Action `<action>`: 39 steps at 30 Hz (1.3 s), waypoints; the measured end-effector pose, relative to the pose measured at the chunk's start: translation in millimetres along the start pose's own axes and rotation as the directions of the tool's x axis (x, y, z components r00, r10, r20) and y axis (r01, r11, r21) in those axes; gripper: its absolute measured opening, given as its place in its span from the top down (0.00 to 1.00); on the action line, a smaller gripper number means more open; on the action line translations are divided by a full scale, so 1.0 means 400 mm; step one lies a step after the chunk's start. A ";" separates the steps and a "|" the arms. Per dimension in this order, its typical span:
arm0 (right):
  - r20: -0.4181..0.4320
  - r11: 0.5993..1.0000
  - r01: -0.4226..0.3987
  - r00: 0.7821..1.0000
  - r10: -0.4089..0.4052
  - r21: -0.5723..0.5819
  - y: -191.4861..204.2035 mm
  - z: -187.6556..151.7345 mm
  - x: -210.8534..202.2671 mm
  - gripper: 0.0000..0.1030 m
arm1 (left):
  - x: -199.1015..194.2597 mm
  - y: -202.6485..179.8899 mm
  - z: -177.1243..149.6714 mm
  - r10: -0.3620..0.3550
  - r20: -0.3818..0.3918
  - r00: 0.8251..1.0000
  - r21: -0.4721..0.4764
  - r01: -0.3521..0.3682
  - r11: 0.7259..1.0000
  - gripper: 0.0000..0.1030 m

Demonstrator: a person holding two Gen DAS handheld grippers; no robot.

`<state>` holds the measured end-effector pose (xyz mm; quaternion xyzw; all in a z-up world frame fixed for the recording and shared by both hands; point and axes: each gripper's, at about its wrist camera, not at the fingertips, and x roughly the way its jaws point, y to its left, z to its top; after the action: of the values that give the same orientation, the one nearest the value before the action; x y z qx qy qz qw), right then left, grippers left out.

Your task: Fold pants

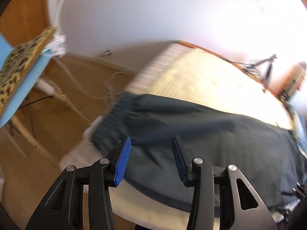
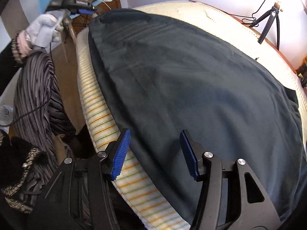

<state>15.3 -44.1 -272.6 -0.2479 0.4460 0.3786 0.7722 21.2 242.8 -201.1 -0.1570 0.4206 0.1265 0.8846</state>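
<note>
While the pants (image 2: 191, 88) lie spread flat on the striped mattress (image 2: 99, 118), waistband (image 1: 113, 115) at its far-left edge, we judge the fold not yet begun. Both tools empty, jaws wide: left gripper (image 1: 151, 159) hangs over waistband end, right gripper (image 2: 155, 153) over near hem. Best pinch both layers at edge, lift evenly. Wood floor (image 1: 63, 118), white wall (image 1: 134, 15), tripod (image 2: 268, 23) behind.

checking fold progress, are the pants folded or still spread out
Spread out: the pants lie flat across the striped mattress, waistband at its edge; neither gripper holds them.
</note>
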 end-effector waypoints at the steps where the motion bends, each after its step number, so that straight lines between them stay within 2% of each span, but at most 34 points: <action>1: 0.001 1.000 0.002 1.000 -0.002 -0.002 0.001 0.001 0.004 0.55 | -0.005 -0.015 -0.004 -0.020 -0.001 1.000 0.010 0.020 1.000 0.58; 2: 0.000 1.000 0.005 1.000 -0.005 -0.004 0.004 -0.004 0.004 0.61 | -0.014 -0.042 -0.011 -0.052 -0.003 0.999 0.031 0.052 0.998 0.58; 4: 0.006 1.000 0.025 1.000 -0.025 0.004 -0.002 -0.006 0.005 0.87 | -0.026 -0.078 -0.020 -0.085 -0.005 0.996 0.060 0.085 0.995 0.58; 5: 0.010 1.000 0.020 1.000 -0.020 0.019 -0.010 0.001 0.006 0.91 | -0.032 -0.104 -0.027 -0.113 -0.011 0.994 0.077 0.114 0.991 0.58; 8: 0.024 0.999 -0.011 1.000 0.010 0.044 -0.013 -0.008 -0.009 0.94 | -0.047 -0.167 -0.050 -0.177 -0.036 0.984 0.118 0.180 0.977 0.58; 10: 0.020 0.999 -0.030 0.999 0.030 0.022 0.004 -0.018 -0.020 0.95 | -0.054 -0.201 -0.064 -0.198 -0.050 0.979 0.151 0.203 0.967 0.58; 13: -0.012 0.999 0.003 1.000 -0.003 -0.039 0.039 -0.041 -0.019 0.95 | -0.048 -0.238 -0.099 -0.266 -0.099 0.959 0.160 0.279 0.947 0.58; 15: -0.023 1.000 -0.009 1.000 0.009 -0.028 0.040 -0.046 -0.024 0.95 | -0.026 -0.256 -0.123 -0.281 -0.146 0.949 0.174 0.304 0.937 0.58; 17: -0.011 1.000 -0.030 0.999 0.030 -0.004 0.032 -0.042 -0.038 0.94 | -0.003 -0.268 -0.145 -0.276 -0.171 0.946 0.187 0.306 0.934 0.58; 18: -0.001 1.000 -0.013 1.000 0.013 -0.001 0.029 -0.037 -0.045 0.90 | 0.007 -0.271 -0.157 -0.290 -0.190 0.938 0.187 0.325 0.927 0.58; 19: 0.008 1.000 0.006 1.000 -0.006 -0.002 0.028 -0.028 -0.051 0.73 | 0.012 -0.276 -0.168 -0.314 -0.211 0.925 0.187 0.354 0.916 0.58; 20: 0.030 1.000 0.016 0.999 -0.015 -0.006 0.027 -0.019 -0.060 0.61 | 0.013 -0.288 -0.180 -0.329 -0.229 0.916 0.195 0.375 0.907 0.58; 21: 0.055 1.000 0.011 0.998 -0.010 -0.013 0.028 -0.013 -0.067 0.46 | 0.005 -0.304 -0.191 -0.330 -0.236 0.914 0.208 0.380 0.901 0.58; 23: 0.084 0.999 -0.010 0.996 0.012 -0.033 0.035 0.008 -0.072 0.45 | -0.009 -0.326 -0.212 -0.318 -0.243 0.916 0.255 0.377 0.891 0.58; 25: 0.093 0.998 -0.016 0.995 0.022 -0.057 0.050 0.036 -0.062 0.45 | -0.014 -0.331 -0.223 -0.316 -0.249 0.916 0.263 0.378 0.888 0.56; 29: 0.098 0.993 -0.033 0.994 0.044 -0.114 0.101 0.103 -0.016 0.46 | -0.024 -0.306 -0.219 -0.314 -0.224 0.923 0.219 0.361 0.906 0.56; 31: 0.090 0.988 -0.064 0.993 0.077 -0.139 0.129 0.142 0.023 0.54 | -0.030 -0.279 -0.213 -0.304 -0.201 0.931 0.193 0.342 0.920 0.56; 33: 0.080 0.984 -0.059 0.994 0.074 -0.171 0.155 0.164 0.058 0.62 | -0.037 -0.238 -0.195 -0.298 -0.175 0.939 0.147 0.324 0.935 0.56; 36: 0.051 0.979 -0.050 0.997 0.062 -0.199 0.177 0.197 0.114 0.65 | -0.045 -0.184 -0.174 -0.290 -0.141 0.947 0.092 0.304 0.948 0.55; 38: 0.052 0.978 -0.047 0.997 0.059 -0.205 0.183 0.208 0.131 0.71 | -0.052 -0.143 -0.161 -0.273 -0.118 0.955 0.063 0.282 0.957 0.54; 39: 0.055 0.979 -0.048 0.997 0.060 -0.199 0.181 0.214 0.133 0.81 | -0.054 -0.117 -0.153 -0.269 -0.109 0.957 0.038 0.274 0.961 0.51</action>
<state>16.6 79.8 -281.3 -0.2997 0.3889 0.4492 0.7464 -18.5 174.2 -212.9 -0.1961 0.4434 -0.0157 0.8745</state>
